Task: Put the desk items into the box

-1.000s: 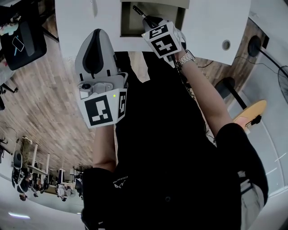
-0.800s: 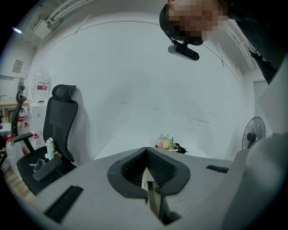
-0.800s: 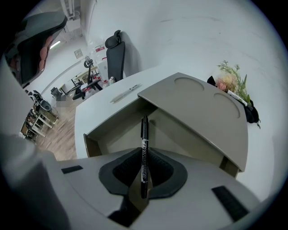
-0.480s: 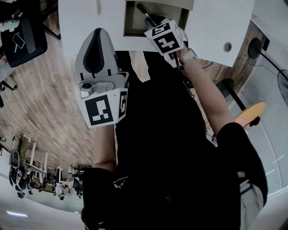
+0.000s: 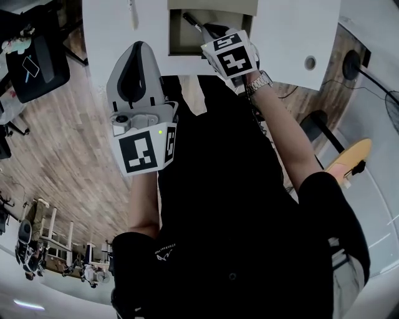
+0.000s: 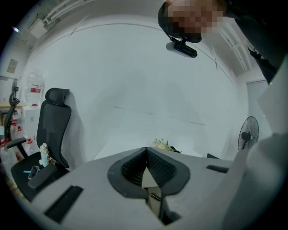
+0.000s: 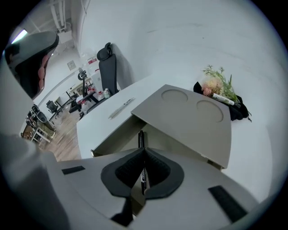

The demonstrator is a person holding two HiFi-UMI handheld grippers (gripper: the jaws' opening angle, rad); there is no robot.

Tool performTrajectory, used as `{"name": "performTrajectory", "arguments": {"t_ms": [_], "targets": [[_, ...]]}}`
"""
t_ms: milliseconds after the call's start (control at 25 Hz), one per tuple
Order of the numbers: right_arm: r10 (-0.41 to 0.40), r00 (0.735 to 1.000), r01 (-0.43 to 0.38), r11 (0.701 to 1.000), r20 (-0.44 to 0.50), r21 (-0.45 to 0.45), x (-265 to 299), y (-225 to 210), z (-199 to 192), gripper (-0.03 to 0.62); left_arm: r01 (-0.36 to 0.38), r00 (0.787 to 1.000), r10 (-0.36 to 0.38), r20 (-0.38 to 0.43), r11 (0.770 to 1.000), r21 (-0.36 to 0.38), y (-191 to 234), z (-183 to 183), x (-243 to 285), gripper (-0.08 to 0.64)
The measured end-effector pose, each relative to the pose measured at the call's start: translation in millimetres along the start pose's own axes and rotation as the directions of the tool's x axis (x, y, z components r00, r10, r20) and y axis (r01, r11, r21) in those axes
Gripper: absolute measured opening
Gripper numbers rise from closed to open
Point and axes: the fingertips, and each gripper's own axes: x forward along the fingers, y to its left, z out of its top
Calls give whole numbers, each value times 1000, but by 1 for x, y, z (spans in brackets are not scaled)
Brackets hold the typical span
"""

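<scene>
My right gripper (image 5: 209, 31) is shut on a black pen (image 5: 192, 20), which sticks out past the jaws over the open cardboard box (image 5: 181, 37) at the near edge of the white desk (image 5: 287, 25). In the right gripper view the black pen (image 7: 141, 143) runs forward from the right gripper (image 7: 144, 152) above the box's inside, beside the box's raised flap (image 7: 189, 119). My left gripper (image 5: 133, 53) is held back at the desk's left front edge. In its own view the left gripper (image 6: 146, 150) is shut on nothing and faces a white wall.
A thin pale pen-like item (image 5: 132, 12) lies on the desk left of the box, also seen as the pale item (image 7: 118, 108). A flower bunch (image 7: 217, 86) sits behind the box. A black office chair (image 5: 34, 59) stands to the left, and a fan (image 6: 249, 132) to the right.
The right gripper with the pen has shifted slightly to the right over the box. The left gripper has hardly moved.
</scene>
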Motion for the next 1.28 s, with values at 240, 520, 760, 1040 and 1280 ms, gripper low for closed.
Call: {"name": "performTrajectory", "arguments": {"t_ms": [240, 520, 760, 1040, 1280], "targets": [[-3, 996, -2, 998, 87, 58, -35, 2, 21, 0, 48, 999, -49, 21, 998, 28, -10, 14, -2, 8], [-54, 977, 17, 984, 206, 178, -95, -11, 30, -2, 131, 990, -135, 47, 988, 84, -43, 32, -13, 8], [-120, 936, 22, 959, 332, 283, -150, -18, 48, -2, 190, 979, -195, 67, 979, 74, -45, 46, -17, 8], [-224, 855, 31, 922, 468, 385, -218, -15, 62, -2, 258, 960, -268, 81, 959, 116, -52, 61, -29, 8], [-320, 759, 58, 901, 567, 430, -274, -1, 72, -2, 316, 937, -331, 109, 939, 135, -56, 76, -40, 8]]}}
